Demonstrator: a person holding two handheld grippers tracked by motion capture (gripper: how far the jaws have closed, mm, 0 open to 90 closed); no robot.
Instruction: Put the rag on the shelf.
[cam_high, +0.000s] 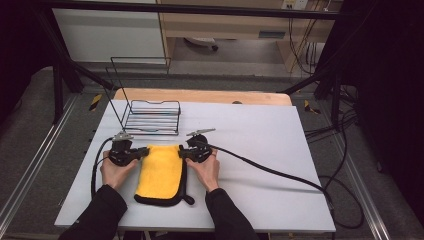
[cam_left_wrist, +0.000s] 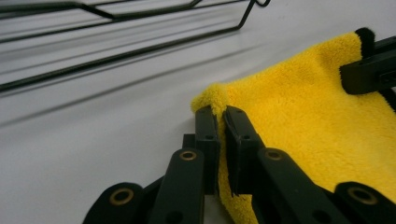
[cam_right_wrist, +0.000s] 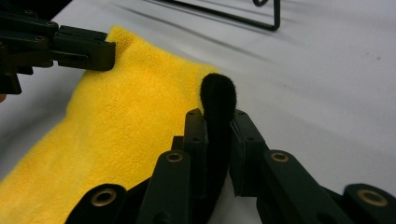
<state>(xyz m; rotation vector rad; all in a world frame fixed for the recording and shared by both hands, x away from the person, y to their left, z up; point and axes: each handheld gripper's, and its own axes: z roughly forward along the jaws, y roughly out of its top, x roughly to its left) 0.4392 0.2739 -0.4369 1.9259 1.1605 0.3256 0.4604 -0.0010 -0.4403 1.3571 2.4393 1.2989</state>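
Forearms in dark sleeves enter from the near edge of the high view, one hand behind each gripper.

Item 1. White table: work surface; its near corners run out of the frame.

Item 2. Yellow cloth, black-edged, folded, lying flat on the near-left part of the table between the two hands. Its far edge points toward the rack. A black loop or trim tail sticks out at its near right corner; which of the two it is cannot be made out.

Item 3. Wire rack, black, standing empty just beyond the cloth. Likely the place where the cloth is to go, judging by how close it stands.

Item 4. Left gripper: jaws clenched on the far left corner of the cloth. In the left gripper view a tuft of yellow pile pokes up between the pads.

Item 5. Right gripper: jaws clenched on the far right corner. In the right gripper view the black edging rises in a hump between the pads.

Note on placement: a corner in each gripper suits lifting the far edge evenly, either to fold the cloth again or to carry it to the rack; which one is meant cannot be judged.

Hidden: the underside and inner layers of the cloth; the rack's upper frame is faint against the background.
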